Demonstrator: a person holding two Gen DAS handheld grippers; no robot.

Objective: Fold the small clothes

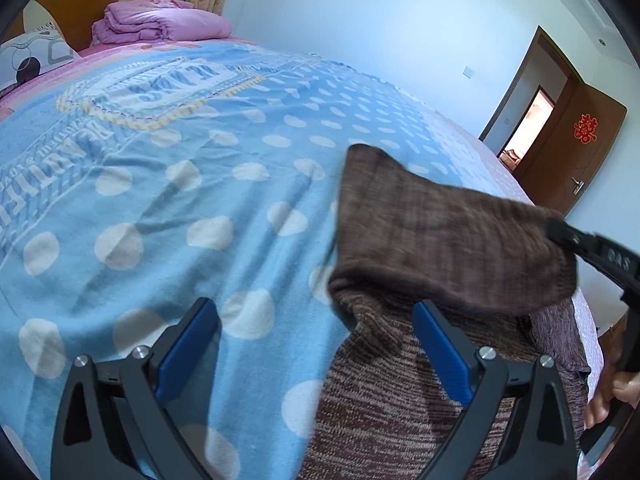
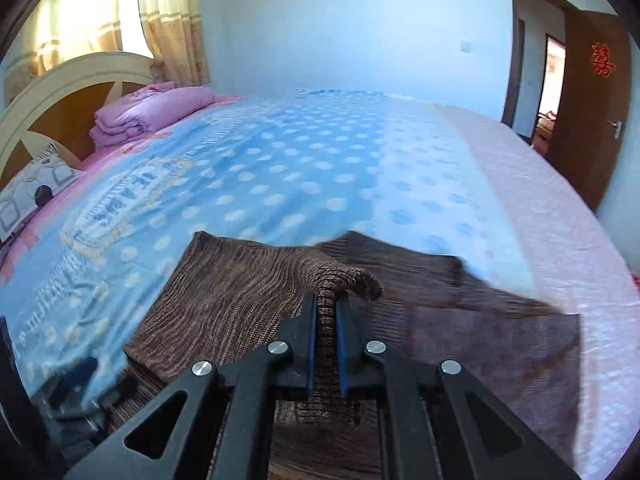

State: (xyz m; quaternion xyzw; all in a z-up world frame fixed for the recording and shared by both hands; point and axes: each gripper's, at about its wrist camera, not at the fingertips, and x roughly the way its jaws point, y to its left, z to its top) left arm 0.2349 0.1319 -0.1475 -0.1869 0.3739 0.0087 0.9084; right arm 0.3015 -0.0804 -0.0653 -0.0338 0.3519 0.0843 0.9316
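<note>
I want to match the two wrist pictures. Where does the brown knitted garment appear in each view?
Left wrist view: the brown knitted garment fills the lower right, one part lifted toward the right edge by the right gripper.
Right wrist view: it lies across the lower middle, a fold pinched between the right gripper's fingers.
Shared landmark: the folded pink quilt at the headboard, upper left in both.

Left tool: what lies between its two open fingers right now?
In the left wrist view, the left tool has only the blue dotted blanket and the edge of the brown knit garment beneath it; nothing is gripped.
</note>
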